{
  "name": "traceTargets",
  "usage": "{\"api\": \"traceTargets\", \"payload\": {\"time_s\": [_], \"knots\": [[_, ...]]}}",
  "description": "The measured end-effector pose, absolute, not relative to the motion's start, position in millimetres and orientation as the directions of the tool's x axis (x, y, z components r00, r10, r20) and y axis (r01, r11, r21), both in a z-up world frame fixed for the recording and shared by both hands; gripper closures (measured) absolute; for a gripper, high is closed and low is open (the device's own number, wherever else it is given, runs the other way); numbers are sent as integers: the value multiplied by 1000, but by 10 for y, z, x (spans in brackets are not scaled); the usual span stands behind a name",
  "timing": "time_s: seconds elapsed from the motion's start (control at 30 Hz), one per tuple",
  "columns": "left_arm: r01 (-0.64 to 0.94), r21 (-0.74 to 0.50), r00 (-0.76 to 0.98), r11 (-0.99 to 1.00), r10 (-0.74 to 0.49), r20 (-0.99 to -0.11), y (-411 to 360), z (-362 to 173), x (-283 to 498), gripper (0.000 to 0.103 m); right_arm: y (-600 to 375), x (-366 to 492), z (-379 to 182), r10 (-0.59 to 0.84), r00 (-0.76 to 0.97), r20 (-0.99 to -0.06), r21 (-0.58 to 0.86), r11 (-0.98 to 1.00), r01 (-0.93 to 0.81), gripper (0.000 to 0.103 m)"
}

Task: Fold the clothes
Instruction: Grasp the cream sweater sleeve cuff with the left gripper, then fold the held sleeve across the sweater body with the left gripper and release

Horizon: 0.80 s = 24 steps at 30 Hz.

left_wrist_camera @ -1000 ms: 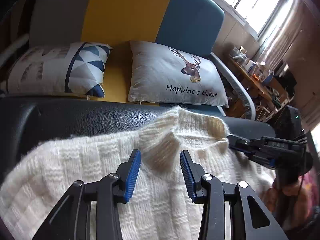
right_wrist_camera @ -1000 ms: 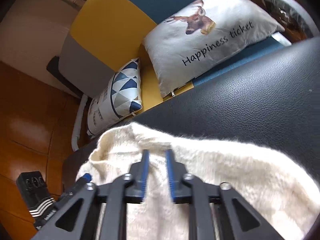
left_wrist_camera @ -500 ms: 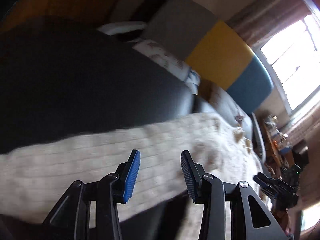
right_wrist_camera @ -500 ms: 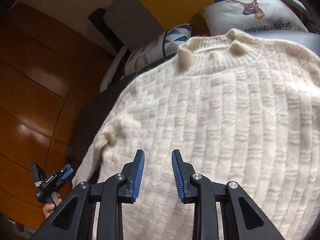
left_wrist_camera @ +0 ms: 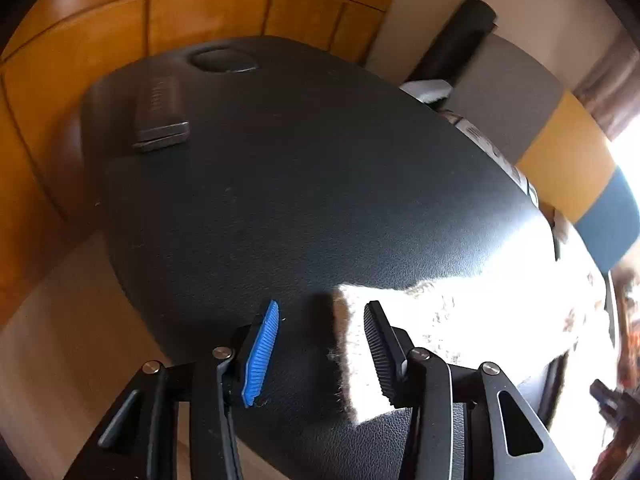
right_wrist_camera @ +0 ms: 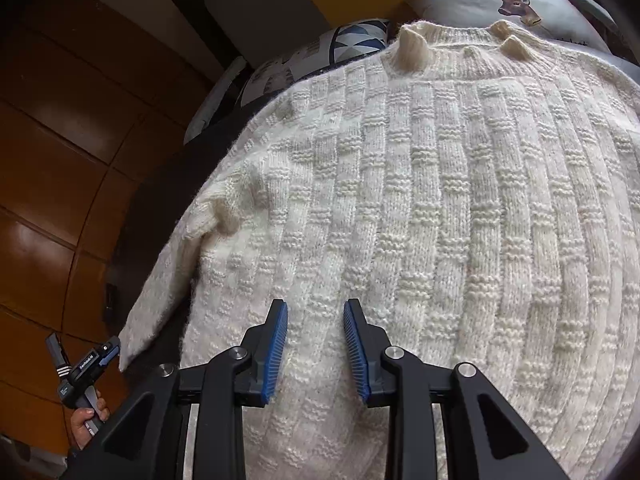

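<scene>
A cream knitted sweater (right_wrist_camera: 440, 200) lies spread flat on a black leather table (left_wrist_camera: 300, 200), collar at the far end. Its left sleeve (right_wrist_camera: 160, 288) runs down toward the table's near left edge. My right gripper (right_wrist_camera: 315, 352) is open and empty, hovering over the sweater's lower body. My left gripper (left_wrist_camera: 320, 344) is open and empty at the sleeve cuff (left_wrist_camera: 352, 352), whose end lies between the fingers. The left gripper also shows in the right wrist view (right_wrist_camera: 106, 354), just beside the cuff. In the left wrist view the sweater is overexposed.
A dark flat device (left_wrist_camera: 160, 114) lies at the table's far end. A sofa (left_wrist_camera: 560, 168) with grey, yellow and blue panels stands beyond the table, with a deer pillow (right_wrist_camera: 512, 4) and a triangle-pattern pillow (right_wrist_camera: 320, 52). Wooden wall panels (right_wrist_camera: 60, 140) are on the left.
Both grippers pulled back from the collar. The right one opened and rose above the sweater's body. The left one swung left to the sleeve cuff.
</scene>
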State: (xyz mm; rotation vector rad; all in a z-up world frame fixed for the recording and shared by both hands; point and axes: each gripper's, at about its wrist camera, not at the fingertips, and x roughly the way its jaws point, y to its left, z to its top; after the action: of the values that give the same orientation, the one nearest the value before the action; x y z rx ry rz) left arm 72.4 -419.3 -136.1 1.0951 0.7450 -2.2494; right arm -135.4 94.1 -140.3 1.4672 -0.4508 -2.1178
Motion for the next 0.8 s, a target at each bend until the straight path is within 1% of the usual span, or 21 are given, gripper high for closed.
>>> {"api": "traceTargets", "payload": {"time_s": [0.13,0.2,0.27,0.33,0.37,0.4,0.43,0.47,0.67,0.8], "knots": [[619,-212,-526,-756,-199,-827,-4096,-1466,598,46,958,-1374,-1424,-582,-279,-764,538,-813,223,73],[605,-201,-530,-771,-202,-823,-4059,-1485,567,37,949,-1390,-1427,-579,-279,-766,535,-815,222,73],[595,-204,-535,-778,-193,-822,-4019,-1484,545,34,872,-1452,-1428,-566,-282,-774,520,-824,227,73],[568,-198,-547,-799,-186,-816,-3965,-1491,528,35,771,-1547,-1404,-553,-293,-780,501,-832,239,73],[552,-174,-545,-816,-195,-816,-3925,-1498,516,51,748,-1582,-1371,-549,-301,-780,492,-834,248,73],[539,-159,-546,-827,-199,-814,-3890,-1498,501,71,725,-1617,-1338,-545,-309,-779,483,-837,258,73],[526,-145,-548,-838,-203,-812,-3856,-1498,486,78,703,-1652,-1305,-541,-317,-779,475,-839,267,73],[527,-150,-555,-837,-205,-807,-3857,-1485,477,90,688,-1707,-1259,-540,-329,-775,468,-840,275,73],[551,-207,-620,-809,-230,-750,-3984,-1285,410,92,482,-2119,-989,-512,-399,-761,398,-854,335,73],[557,-205,-651,-804,-270,-710,-4166,-1076,235,92,204,-2419,-976,-460,-405,-790,311,-870,382,73]]}}
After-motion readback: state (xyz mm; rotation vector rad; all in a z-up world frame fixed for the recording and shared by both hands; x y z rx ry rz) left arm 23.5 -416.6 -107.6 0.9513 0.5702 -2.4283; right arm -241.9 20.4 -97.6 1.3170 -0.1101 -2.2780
